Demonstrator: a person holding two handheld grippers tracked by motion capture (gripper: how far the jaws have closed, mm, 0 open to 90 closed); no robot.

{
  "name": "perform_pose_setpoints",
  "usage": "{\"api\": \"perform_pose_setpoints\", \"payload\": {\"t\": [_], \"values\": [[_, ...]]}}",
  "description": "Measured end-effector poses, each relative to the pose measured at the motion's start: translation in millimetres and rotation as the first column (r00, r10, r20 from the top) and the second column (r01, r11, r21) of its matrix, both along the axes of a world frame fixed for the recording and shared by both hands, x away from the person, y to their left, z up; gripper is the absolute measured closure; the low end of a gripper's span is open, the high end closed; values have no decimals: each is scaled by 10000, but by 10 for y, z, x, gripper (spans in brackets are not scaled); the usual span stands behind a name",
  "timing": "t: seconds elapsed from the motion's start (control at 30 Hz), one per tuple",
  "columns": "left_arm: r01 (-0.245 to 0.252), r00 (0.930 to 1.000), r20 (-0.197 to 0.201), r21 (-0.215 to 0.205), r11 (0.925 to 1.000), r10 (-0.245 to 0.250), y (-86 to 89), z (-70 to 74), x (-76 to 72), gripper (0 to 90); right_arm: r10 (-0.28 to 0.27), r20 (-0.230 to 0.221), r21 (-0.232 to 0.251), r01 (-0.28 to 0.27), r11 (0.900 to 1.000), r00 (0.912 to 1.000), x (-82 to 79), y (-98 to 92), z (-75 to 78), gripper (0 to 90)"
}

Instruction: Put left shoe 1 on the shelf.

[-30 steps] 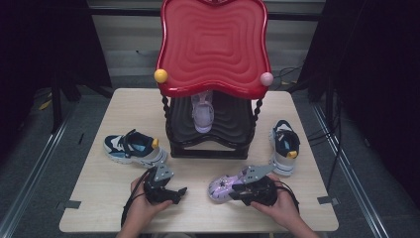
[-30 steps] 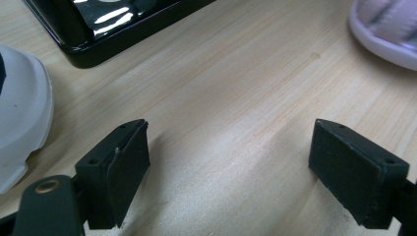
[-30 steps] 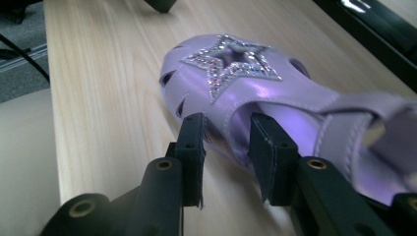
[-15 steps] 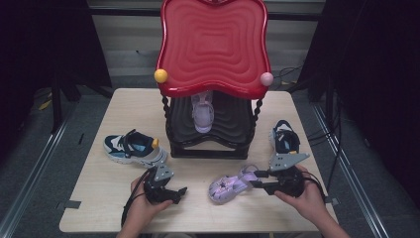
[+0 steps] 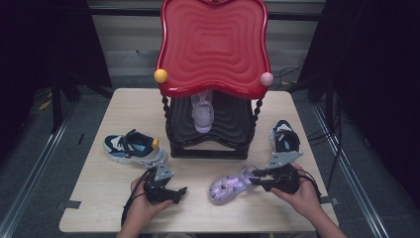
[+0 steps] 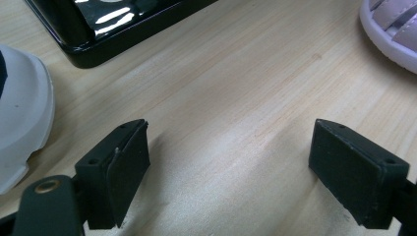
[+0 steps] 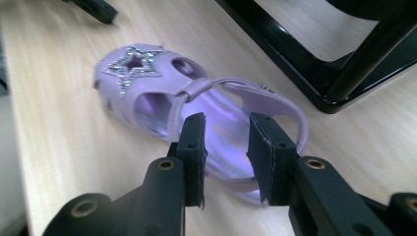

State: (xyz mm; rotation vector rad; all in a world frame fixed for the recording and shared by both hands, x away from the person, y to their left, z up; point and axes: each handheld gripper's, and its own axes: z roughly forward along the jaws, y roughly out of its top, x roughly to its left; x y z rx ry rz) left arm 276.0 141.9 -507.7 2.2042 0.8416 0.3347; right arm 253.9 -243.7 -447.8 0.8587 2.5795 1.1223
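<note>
A purple sandal [image 5: 229,187] with a glitter star [image 7: 133,66] lies on the table in front of the rack, toe to the left. My right gripper [image 5: 253,179] points at its heel from the right. Its jaws have just been closing and stand a little apart, open, with nothing pinched in my right gripper [image 7: 227,125]; the sandal's heel strap [image 7: 290,113] lies just beyond them. A matching purple sandal [image 5: 202,111] rests on the rack's shelf. My left gripper [image 5: 178,194] rests low at the front left. In its own view my left gripper [image 6: 231,172] is wide open over bare wood.
A red-topped black shoe rack [image 5: 213,49] stands mid-table, its base [image 6: 123,24] near my left gripper. A blue and white sneaker [image 5: 133,148] lies left of it, and a dark blue one [image 5: 285,139] lies to its right. The table's front edge [image 5: 198,231] is close.
My right hand has drawn back to the right, off the purple sandal, which stays on the table. The left hand and gripper have not moved.
</note>
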Motion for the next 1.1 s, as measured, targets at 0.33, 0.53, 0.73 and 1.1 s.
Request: {"api": "perform_pose_setpoints", "payload": {"t": [0.33,0.53,0.73,1.1], "values": [[8,10000,18,33,10000,-8,2,1,3,150,-532,182,260,527,9983,9984,-5,-103,103,606],[-37,10000,-16,-2,10000,37,-2,-1,5,149,-990,321,-81,993,9950,9946,242,-138,150,583],[14,10000,6,50,10000,-14,0,1,12,149,-1098,95,-245,1100,9936,9939,351,-119,34,579],[-57,10000,4,-36,10000,57,-9,-3,19,148,-626,22,-754,626,9952,9980,246,-78,-38,739]]}}
